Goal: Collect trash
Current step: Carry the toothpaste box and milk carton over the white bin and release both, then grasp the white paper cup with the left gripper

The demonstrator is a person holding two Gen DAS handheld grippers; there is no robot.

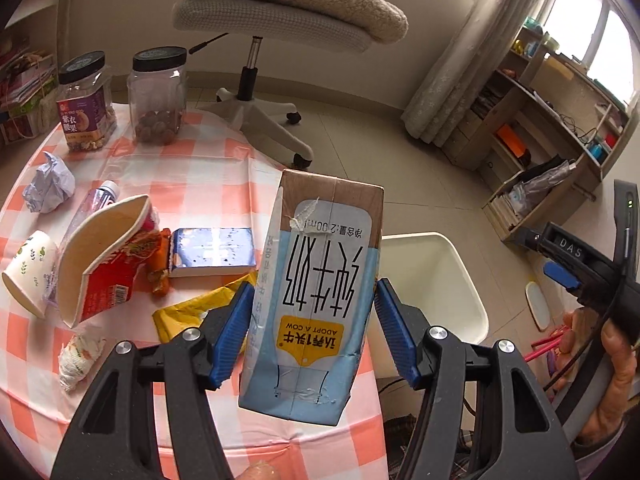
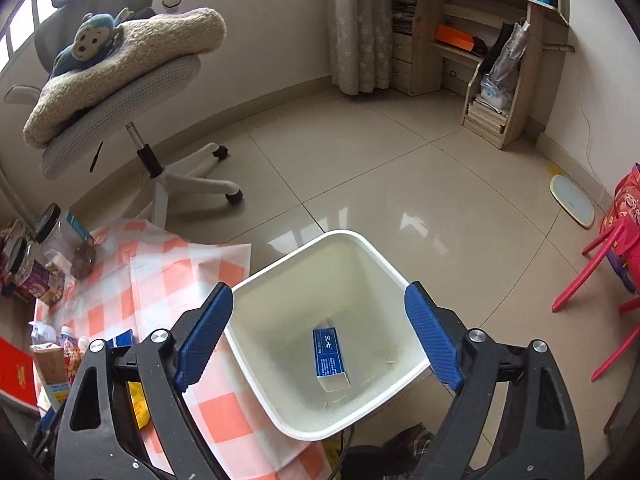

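My left gripper [image 1: 314, 328] is shut on a blue and brown milk carton [image 1: 316, 288], held upside down above the checked table's right edge [image 1: 224, 160]. The white trash bin [image 1: 436, 276] stands on the floor just right of it. My right gripper [image 2: 318, 336] is open and empty, directly above the bin [image 2: 256, 344]. A small blue box [image 2: 330, 356] lies on the bin's bottom. On the table lie a torn red noodle cup [image 1: 108, 264], a paper cup [image 1: 28, 268], a crumpled paper ball [image 1: 48, 184], a plastic bottle [image 1: 98, 200], a yellow wrapper [image 1: 192, 312], a blue box [image 1: 212, 250] and a crumpled tissue [image 1: 78, 354].
Two black-lidded jars [image 1: 86, 100] [image 1: 158, 96] stand at the table's far side. An office chair [image 1: 276, 24] with a blanket stands beyond the table. A wooden shelf [image 1: 552, 136] is at the right wall. A red chair [image 2: 600, 272] stands right of the bin.
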